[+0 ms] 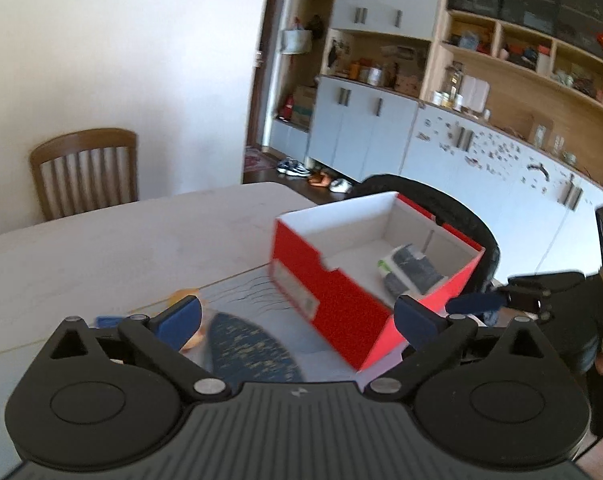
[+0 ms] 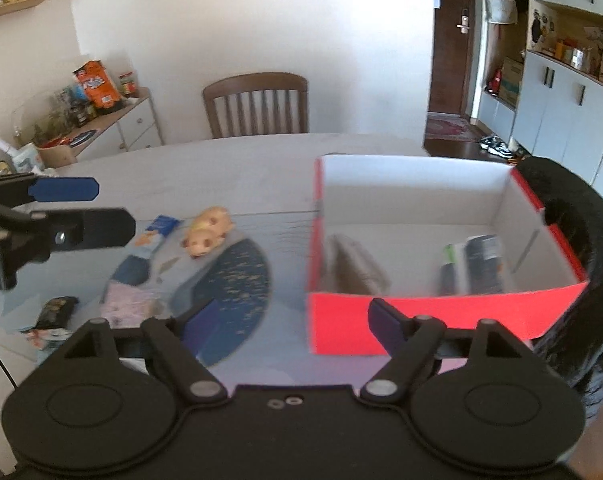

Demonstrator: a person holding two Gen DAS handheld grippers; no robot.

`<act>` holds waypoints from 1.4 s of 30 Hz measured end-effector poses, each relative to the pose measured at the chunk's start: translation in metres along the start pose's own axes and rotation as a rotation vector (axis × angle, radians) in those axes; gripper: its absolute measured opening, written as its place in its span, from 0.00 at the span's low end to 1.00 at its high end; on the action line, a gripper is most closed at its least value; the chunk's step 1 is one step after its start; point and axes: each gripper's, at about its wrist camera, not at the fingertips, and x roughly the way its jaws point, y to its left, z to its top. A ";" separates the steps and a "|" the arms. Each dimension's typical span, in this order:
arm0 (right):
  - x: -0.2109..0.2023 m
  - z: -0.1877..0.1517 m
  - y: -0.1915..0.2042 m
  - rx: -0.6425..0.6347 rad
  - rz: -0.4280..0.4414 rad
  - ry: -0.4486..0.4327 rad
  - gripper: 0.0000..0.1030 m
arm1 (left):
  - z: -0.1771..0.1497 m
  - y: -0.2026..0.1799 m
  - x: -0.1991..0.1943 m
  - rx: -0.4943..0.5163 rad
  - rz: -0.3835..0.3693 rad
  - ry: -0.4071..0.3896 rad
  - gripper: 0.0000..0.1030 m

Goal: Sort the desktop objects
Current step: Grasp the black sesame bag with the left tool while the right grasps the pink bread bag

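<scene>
A red open box (image 1: 333, 300) (image 2: 433, 320) stands on the table mat with a dark packet (image 1: 411, 270) (image 2: 481, 262) inside it. My left gripper (image 1: 297, 320) is open and empty, to the left of the box. My right gripper (image 2: 289, 322) is open and empty, in front of the box's near wall. A tan hamster toy (image 2: 207, 232) lies left of the box, and part of it shows behind my left finger (image 1: 187, 300). A blue packet (image 2: 157, 232), a pale pouch (image 2: 127, 304) and a dark wrapper (image 2: 55, 312) lie on the mat further left.
A blue and white mat (image 2: 237, 280) (image 1: 253, 344) covers the near table (image 1: 121, 248). A wooden chair (image 2: 257, 104) (image 1: 87, 170) stands at the far side. A black chair back (image 2: 577, 232) sits right of the box. A side cabinet (image 2: 113, 128) holds clutter at the left.
</scene>
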 end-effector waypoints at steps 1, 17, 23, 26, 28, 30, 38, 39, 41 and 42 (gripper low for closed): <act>0.001 -0.001 0.009 -0.007 0.001 -0.003 0.80 | -0.003 0.007 -0.006 -0.006 0.007 -0.006 1.00; 0.033 -0.002 0.108 -0.058 0.028 -0.020 0.82 | -0.056 0.090 -0.048 -0.083 0.132 0.033 1.00; 0.051 -0.002 0.128 -0.062 0.033 -0.001 0.82 | -0.081 0.119 -0.051 -0.117 0.188 0.087 1.00; 0.060 -0.004 0.134 -0.061 0.034 0.017 0.82 | -0.091 0.130 -0.050 -0.128 0.198 0.127 1.00; 0.065 -0.006 0.138 -0.065 0.032 0.027 0.82 | -0.096 0.135 -0.049 -0.134 0.208 0.150 1.00; 0.071 -0.007 0.142 -0.067 0.031 0.039 0.82 | -0.102 0.142 -0.045 -0.159 0.204 0.175 1.00; 0.095 -0.006 0.148 -0.023 0.038 0.083 0.82 | -0.116 0.163 -0.031 -0.239 0.258 0.261 1.00; 0.098 -0.006 0.149 -0.018 0.040 0.090 0.82 | -0.117 0.166 -0.030 -0.247 0.261 0.270 1.00; 0.104 -0.006 0.152 -0.011 0.045 0.103 0.82 | -0.120 0.168 -0.027 -0.253 0.270 0.284 1.00; 0.107 -0.006 0.153 -0.010 0.046 0.109 0.82 | -0.122 0.169 -0.026 -0.258 0.274 0.289 1.00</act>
